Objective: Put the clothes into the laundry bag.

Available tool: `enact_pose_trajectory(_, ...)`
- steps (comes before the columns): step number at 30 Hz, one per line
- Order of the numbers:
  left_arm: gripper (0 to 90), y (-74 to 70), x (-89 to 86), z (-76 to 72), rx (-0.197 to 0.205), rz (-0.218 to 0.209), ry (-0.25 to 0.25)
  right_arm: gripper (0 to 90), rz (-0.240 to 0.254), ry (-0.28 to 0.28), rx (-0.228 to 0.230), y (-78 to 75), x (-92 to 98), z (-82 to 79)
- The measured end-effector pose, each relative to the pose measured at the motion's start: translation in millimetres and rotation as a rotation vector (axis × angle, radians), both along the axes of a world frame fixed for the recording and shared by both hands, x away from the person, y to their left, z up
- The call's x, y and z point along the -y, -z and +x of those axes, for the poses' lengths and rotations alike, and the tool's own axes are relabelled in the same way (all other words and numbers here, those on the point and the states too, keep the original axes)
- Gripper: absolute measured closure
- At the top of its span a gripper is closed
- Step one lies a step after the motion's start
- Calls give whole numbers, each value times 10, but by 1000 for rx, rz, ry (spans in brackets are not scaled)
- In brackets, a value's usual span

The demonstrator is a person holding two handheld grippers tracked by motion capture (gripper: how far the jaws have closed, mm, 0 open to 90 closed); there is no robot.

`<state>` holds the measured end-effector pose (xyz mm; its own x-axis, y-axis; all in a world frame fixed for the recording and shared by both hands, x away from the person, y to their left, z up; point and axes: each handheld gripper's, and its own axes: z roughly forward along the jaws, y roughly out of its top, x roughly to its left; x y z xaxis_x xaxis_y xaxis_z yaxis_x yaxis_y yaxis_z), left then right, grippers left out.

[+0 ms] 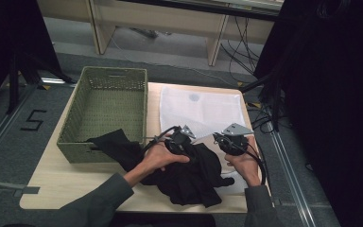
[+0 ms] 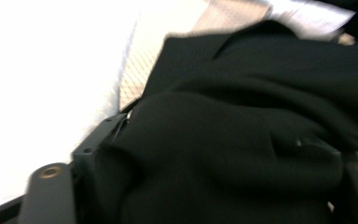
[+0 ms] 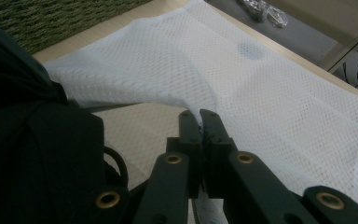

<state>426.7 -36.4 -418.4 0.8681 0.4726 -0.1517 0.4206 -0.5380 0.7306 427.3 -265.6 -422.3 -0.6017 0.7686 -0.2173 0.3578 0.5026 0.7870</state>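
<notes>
Two grippers work at the near right part of the table point(image 1: 52, 184). The right gripper point(image 3: 200, 116) has its jaws pressed together on the near edge of the white mesh bag point(image 3: 270, 93), pinching one layer and lifting it slightly off the tabletop. The left gripper point(image 1: 182, 142) rests on the black garment point(image 1: 189, 172), which lies bunched in front of the person, one end trailing leftward over the rim of the woven basket point(image 1: 108, 75).

In the left gripper view, the jaws stand wide apart with dark cloth point(image 2: 242, 154) bulging between them. That view is blurred, so whether the pads press on the fabric cannot be told; they appear to straddle it loosely.

Governing relation: the bag lies beyond the garment, away from the person, with its long axis running away from the person toward the far table edge. The pinched bag edge faces the garment. The left gripper is nearer the garment, so feeding cloth forward toward the raised edge would likely fall to that hand.
</notes>
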Motion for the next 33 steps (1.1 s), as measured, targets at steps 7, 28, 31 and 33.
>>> enact_pose_trajectory(7,172,-426,-611,-23,4,-1,0,893,-2,1,2,10,-25,1)
enact_pose_trajectory(28,457,-211,-2371,-150,-5,91,-261,892,-1,-3,-25,27,-39,-4)
enact_pose_trajectory(31,606,-194,-2372,-167,8,111,-246,893,-3,-7,-23,25,-41,-7)
enact_pose_trajectory(33,695,-211,-2380,-186,25,94,-243,893,-3,-8,-22,26,-37,-7)
